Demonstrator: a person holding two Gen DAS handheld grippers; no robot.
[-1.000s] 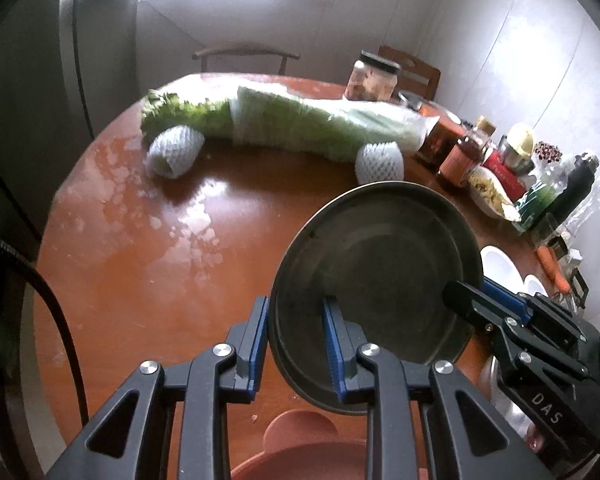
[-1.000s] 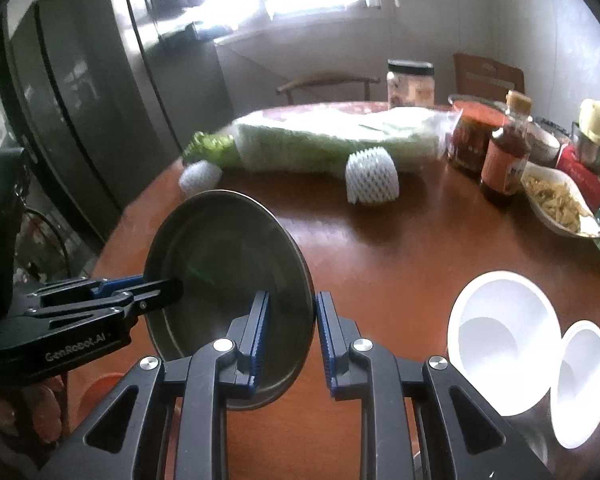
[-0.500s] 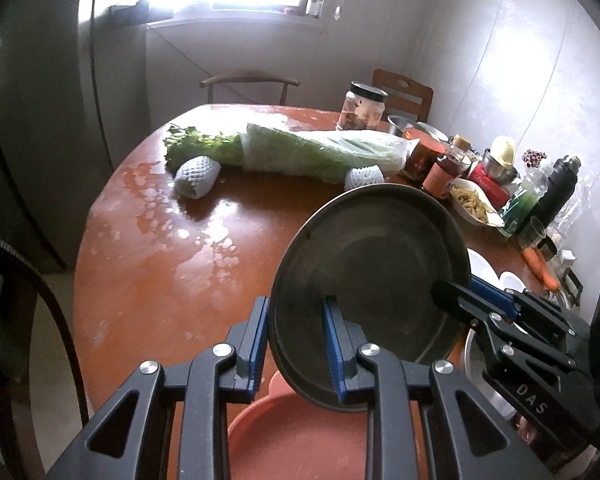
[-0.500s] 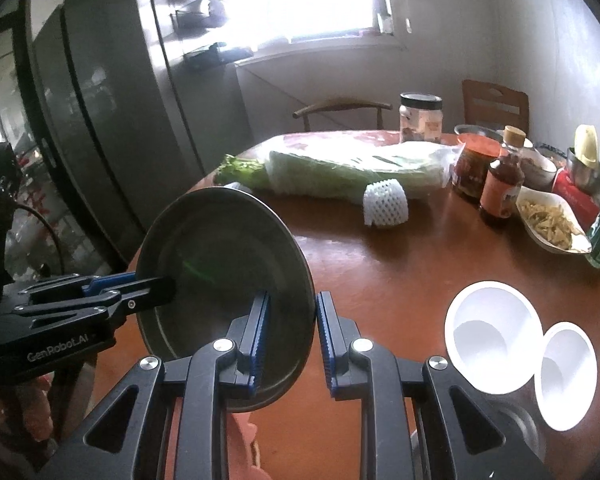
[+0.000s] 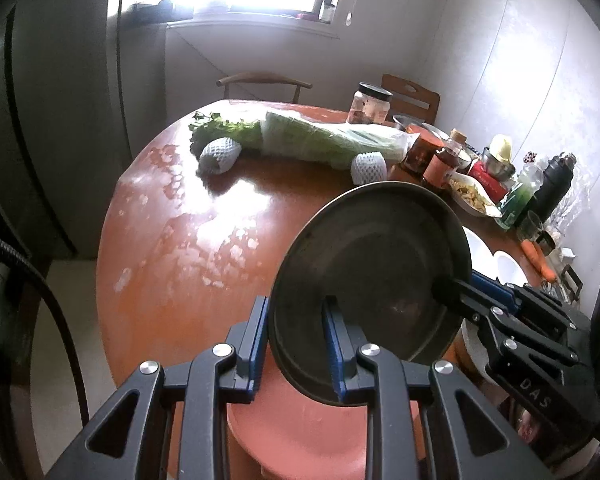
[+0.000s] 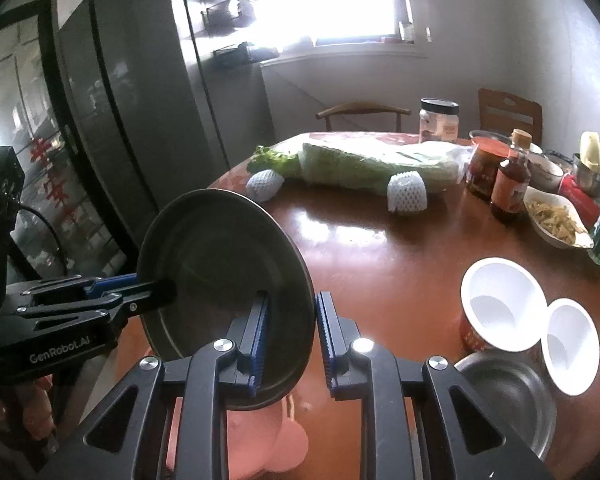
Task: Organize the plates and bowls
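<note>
A dark metal plate is held upright above the round wooden table. My left gripper is shut on its near rim; it also shows in the right wrist view. My right gripper is shut on the plate's other edge and shows in the left wrist view. A pink plate lies on the table below it, also seen in the right wrist view. Two white bowls and a steel bowl sit at the right.
Wrapped cabbage, two foam-netted fruits, jars, sauce bottles and a dish of food crowd the far and right side. A fridge stands at the left. Chairs stand behind the table.
Both grippers have lifted the metal plate higher and back from the table. The pink plate below has come into fuller view.
</note>
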